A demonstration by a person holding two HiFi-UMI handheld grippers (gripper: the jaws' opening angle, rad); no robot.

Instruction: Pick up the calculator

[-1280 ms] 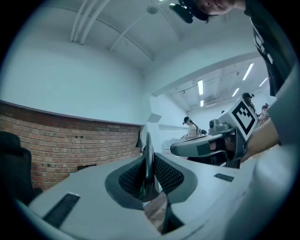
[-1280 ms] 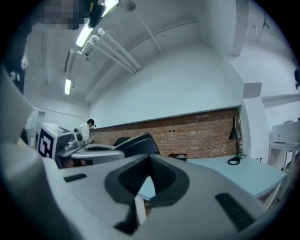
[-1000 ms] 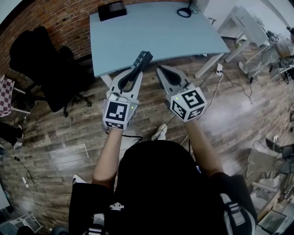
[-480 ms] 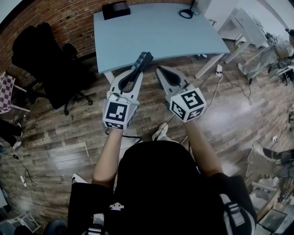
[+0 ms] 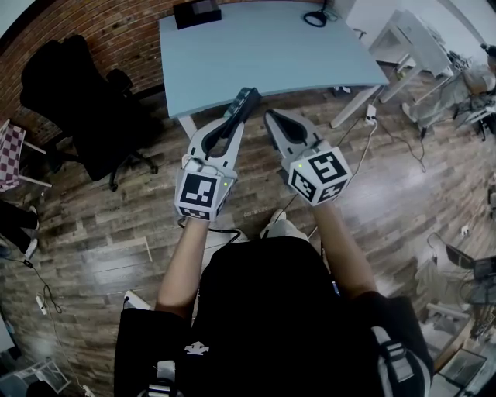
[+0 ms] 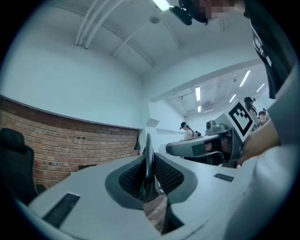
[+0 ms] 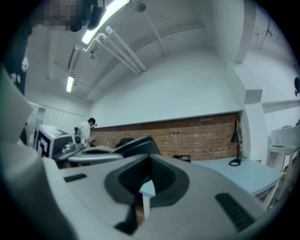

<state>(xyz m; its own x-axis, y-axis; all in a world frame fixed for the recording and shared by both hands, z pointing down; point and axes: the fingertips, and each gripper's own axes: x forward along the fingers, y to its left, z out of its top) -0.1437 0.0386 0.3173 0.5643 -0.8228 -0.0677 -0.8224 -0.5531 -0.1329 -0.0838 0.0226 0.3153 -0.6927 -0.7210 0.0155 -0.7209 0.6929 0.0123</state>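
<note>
In the head view's upper middle, the left gripper (image 5: pixel 232 118) has its fingers clamped on the dark calculator (image 5: pixel 246 98), held edge-on by the pale tabletop's (image 5: pixel 271 46) near edge, while the right gripper (image 5: pixel 270 117) is clenched and empty.

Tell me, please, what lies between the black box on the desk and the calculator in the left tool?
Only bare pale blue desktop, in the head view, separates the black box from the dark calculator.

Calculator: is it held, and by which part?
Yes: the left gripper clamps the calculator by its near end; the far end sticks out beyond the jaws.
</note>
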